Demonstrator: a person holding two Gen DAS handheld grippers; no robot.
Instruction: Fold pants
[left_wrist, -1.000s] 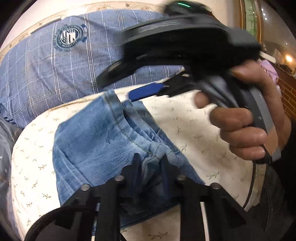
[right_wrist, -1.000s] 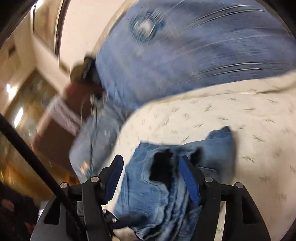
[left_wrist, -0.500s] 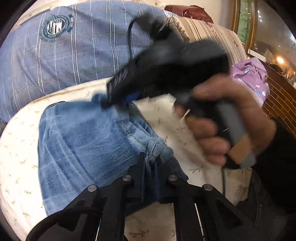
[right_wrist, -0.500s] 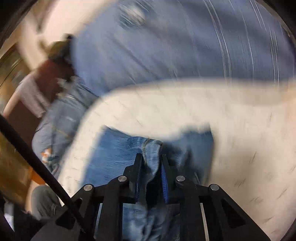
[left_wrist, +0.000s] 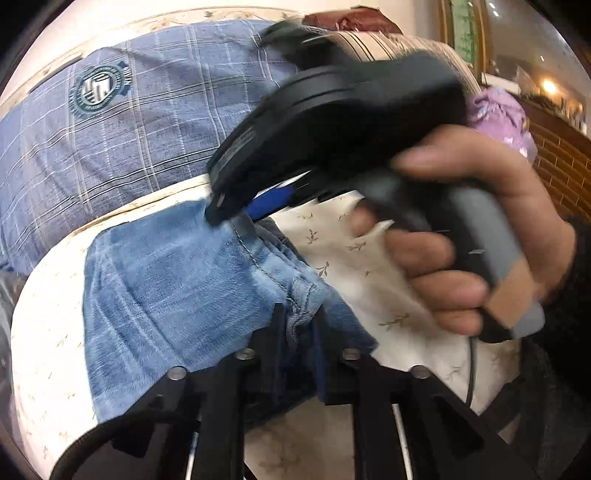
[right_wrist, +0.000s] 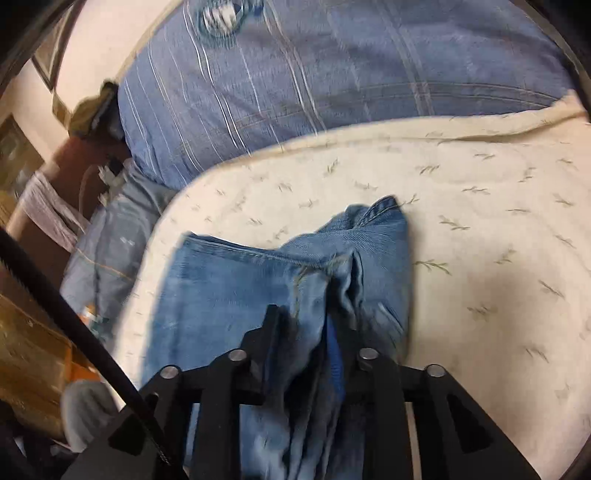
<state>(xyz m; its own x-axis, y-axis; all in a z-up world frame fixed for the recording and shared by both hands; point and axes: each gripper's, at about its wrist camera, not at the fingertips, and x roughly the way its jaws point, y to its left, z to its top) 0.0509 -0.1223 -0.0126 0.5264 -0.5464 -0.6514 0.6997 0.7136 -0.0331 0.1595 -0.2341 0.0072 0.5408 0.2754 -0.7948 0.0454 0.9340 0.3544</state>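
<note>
On cream leaf-print sheet (right_wrist: 480, 206), jeans (right_wrist: 229, 295), blue plaid pillow (right_wrist: 369, 74)

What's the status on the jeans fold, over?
Left gripper and right gripper both astride bunched denim, jaws just eased wider. Blue jeans half-folded on the leaf-print sheet. Nothing in the way.

Home bedroom — bed under a cream leaf-print sheet (right_wrist: 480, 177), blue plaid pillow (left_wrist: 110, 147), striped pillow (left_wrist: 388, 40), brick wall (left_wrist: 561, 162)
</note>
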